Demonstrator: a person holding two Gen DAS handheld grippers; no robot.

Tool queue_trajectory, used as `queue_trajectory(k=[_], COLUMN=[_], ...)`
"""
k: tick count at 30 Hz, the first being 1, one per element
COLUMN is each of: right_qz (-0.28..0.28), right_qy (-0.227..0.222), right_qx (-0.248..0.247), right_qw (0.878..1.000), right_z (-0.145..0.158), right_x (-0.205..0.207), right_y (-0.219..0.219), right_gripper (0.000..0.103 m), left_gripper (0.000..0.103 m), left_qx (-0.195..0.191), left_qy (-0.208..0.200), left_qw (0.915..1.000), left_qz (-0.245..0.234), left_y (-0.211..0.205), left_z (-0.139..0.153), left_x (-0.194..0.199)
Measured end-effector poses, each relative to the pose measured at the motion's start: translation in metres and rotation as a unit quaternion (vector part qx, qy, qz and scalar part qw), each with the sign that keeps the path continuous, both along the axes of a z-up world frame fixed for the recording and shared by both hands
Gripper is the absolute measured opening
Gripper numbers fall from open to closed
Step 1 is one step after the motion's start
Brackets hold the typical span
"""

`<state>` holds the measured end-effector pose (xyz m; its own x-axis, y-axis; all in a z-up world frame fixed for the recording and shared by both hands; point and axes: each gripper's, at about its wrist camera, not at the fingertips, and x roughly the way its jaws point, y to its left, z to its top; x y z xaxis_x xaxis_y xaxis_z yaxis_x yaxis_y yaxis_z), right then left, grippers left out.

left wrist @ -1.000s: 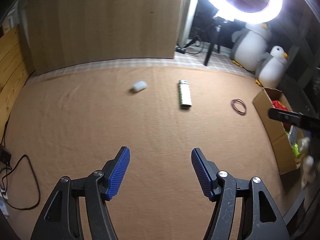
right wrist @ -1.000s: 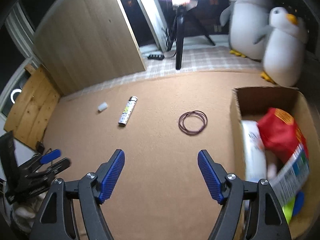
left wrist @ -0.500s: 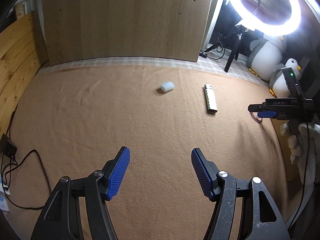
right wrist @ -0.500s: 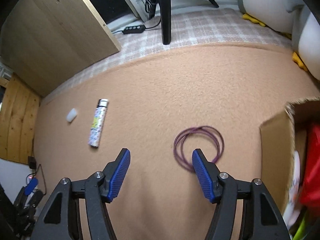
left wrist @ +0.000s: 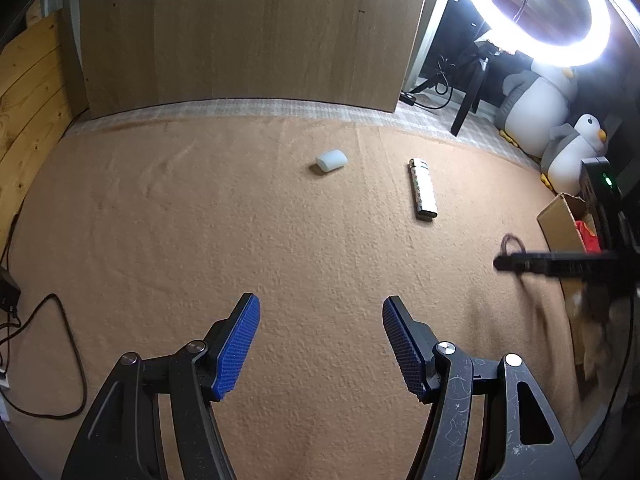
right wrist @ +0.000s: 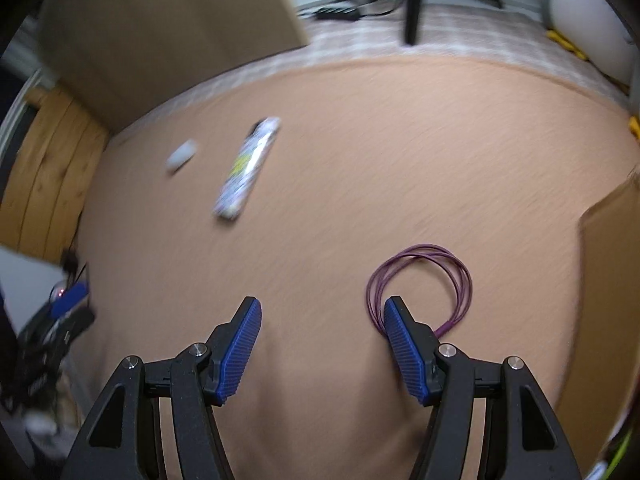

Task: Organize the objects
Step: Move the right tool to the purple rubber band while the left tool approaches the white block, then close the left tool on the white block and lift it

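A purple coil of cord [right wrist: 424, 284] lies on the tan carpet, touching the tip of my right gripper's right finger [right wrist: 404, 350]. My right gripper [right wrist: 322, 346] is open and empty, low over the carpet. A patterned lighter [right wrist: 246, 168] and a small white cap [right wrist: 182, 156] lie to the far left. In the left wrist view the lighter [left wrist: 423, 189] and cap [left wrist: 331, 159] lie ahead of my open, empty left gripper [left wrist: 320, 346]. The right gripper [left wrist: 560, 262] shows there over the coil [left wrist: 513, 243].
An open cardboard box [left wrist: 560, 216] with packets stands at the right; its wall also shows in the right wrist view [right wrist: 608, 280]. A wooden panel [left wrist: 248, 32], ring light [left wrist: 548, 12] and two plush penguins [left wrist: 568, 148] stand behind. A black cable [left wrist: 52, 344] lies at the left.
My right gripper has dropped down and forward to the purple coil, which now sits at its right fingertip. My left gripper has turned slightly left and stays open.
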<state>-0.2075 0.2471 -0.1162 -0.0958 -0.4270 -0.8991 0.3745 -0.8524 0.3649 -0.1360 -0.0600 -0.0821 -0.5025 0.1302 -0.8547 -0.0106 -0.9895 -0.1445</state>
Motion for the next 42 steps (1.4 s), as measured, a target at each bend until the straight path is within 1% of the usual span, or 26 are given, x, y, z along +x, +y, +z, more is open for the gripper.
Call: queue_trajectory(k=[3, 6, 9, 12, 16, 20, 24, 26, 28, 31, 34, 37, 42], right_qz=[0.025, 0.041, 0.056, 0.036, 0.003, -0.009, -0.015, -0.017, -0.019, -0.019, -0.020, -0.022, -0.020], right_qy=[0.008, 0.004, 0.015, 0.008, 0.018, 0.031, 0.046, 0.054, 0.058, 0.056, 0.054, 0.053, 0.053], right_qx=[0.001, -0.006, 0.011, -0.004, -0.024, -0.022, -0.017, -0.011, -0.005, -0.005, -0.006, -0.007, -0.003], right_qw=[1.000, 0.999, 0.998, 0.999, 1.000, 0.999, 0.999, 0.998, 0.998, 0.998, 0.998, 0.998, 0.998], right_z=[0.001, 0.001, 0.003, 0.005, 0.010, 0.014, 0.020, 0.023, 0.024, 0.022, 0.022, 0.021, 0.020], right_x=[0.025, 0.043, 0.057, 0.060, 0.059, 0.060, 0.063, 0.065, 0.062, 0.063, 0.063, 0.062, 0.060], right_y=[-0.006, -0.007, -0.009, -0.002, 0.006, 0.008, 0.009, 0.011, 0.012, 0.015, 0.017, 0.016, 0.015], right_gripper=[0.060, 0.059, 0.055, 0.054, 0.054, 0.053, 0.053, 0.053, 0.053, 0.053, 0.053, 0.054, 0.053], left_gripper=[0.068, 0.068, 0.068, 0.068, 0.068, 0.068, 0.068, 0.068, 0.068, 0.067, 0.065, 0.061, 0.058], left_qx=[0.002, 0.004, 0.011, 0.010, -0.001, -0.017, -0.033, -0.032, -0.029, -0.041, -0.051, -0.048, -0.048], left_qy=[-0.003, -0.004, -0.006, -0.010, 0.003, 0.004, 0.000, -0.007, -0.009, -0.009, -0.012, -0.017, -0.019], left_qw=[1.0000, 1.0000, 0.9999, 0.9999, 1.0000, 0.9998, 0.9995, 0.9994, 0.9995, 0.9990, 0.9984, 0.9985, 0.9985], left_qz=[-0.003, -0.005, -0.005, -0.005, 0.005, 0.001, -0.001, -0.001, -0.006, -0.016, -0.018, -0.018, -0.017], left_y=[0.004, 0.006, 0.006, 0.007, 0.009, 0.015, 0.018, 0.020, 0.024, 0.027, 0.029, 0.028, 0.027], left_z=[-0.003, -0.004, -0.006, -0.007, -0.004, -0.010, -0.024, -0.033, -0.039, -0.045, -0.050, -0.055, -0.059], left_x=[-0.002, -0.005, -0.017, -0.039, -0.072, -0.112, -0.141, -0.154, -0.162, -0.170, -0.177, -0.180, -0.180])
